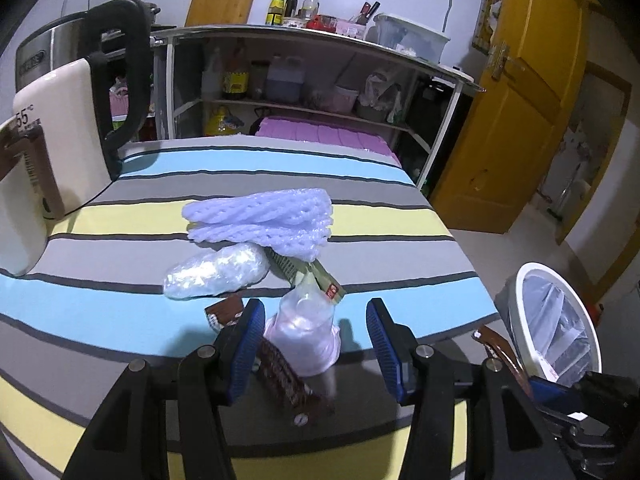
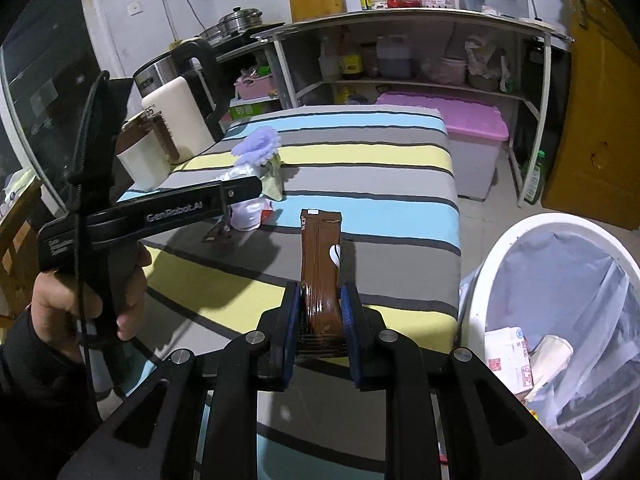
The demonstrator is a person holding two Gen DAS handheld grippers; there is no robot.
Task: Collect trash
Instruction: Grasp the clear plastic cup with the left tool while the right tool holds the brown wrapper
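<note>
Trash lies in a loose heap on the striped desk (image 1: 380,184), toward its near right part. At the far left edge of the desk stand a cream cup (image 1: 18,216) and a cream kettle (image 1: 76,128) with a black handle, well apart from the heap. Moving right, a crumpled clear plastic wad (image 1: 216,270) sits just below the pale purple foam net (image 1: 264,216), which overlaps a green wrapper (image 1: 320,276). My left tongs (image 1: 316,340) are spread wide, and a small pinkish plastic bag (image 1: 306,332) stands between the blue pads, nearer the left one; I cannot tell whether it touches (a brown wrapper (image 1: 280,376) lies under it, another small brown piece (image 1: 224,312) just left). Bare cloth runs from the heap to the desk's right edge.

In the right wrist view, my left hand (image 2: 80,300) grips its tool above the desk's left side. My right tongs (image 2: 320,320) are pressed onto a long brown packet (image 2: 320,256), held upright over the near edge of the desk. Right of that edge, off the desk, stands the white bin (image 2: 560,320) with a clear liner, paper scraps (image 2: 516,360) at its bottom, its mouth open.
</note>
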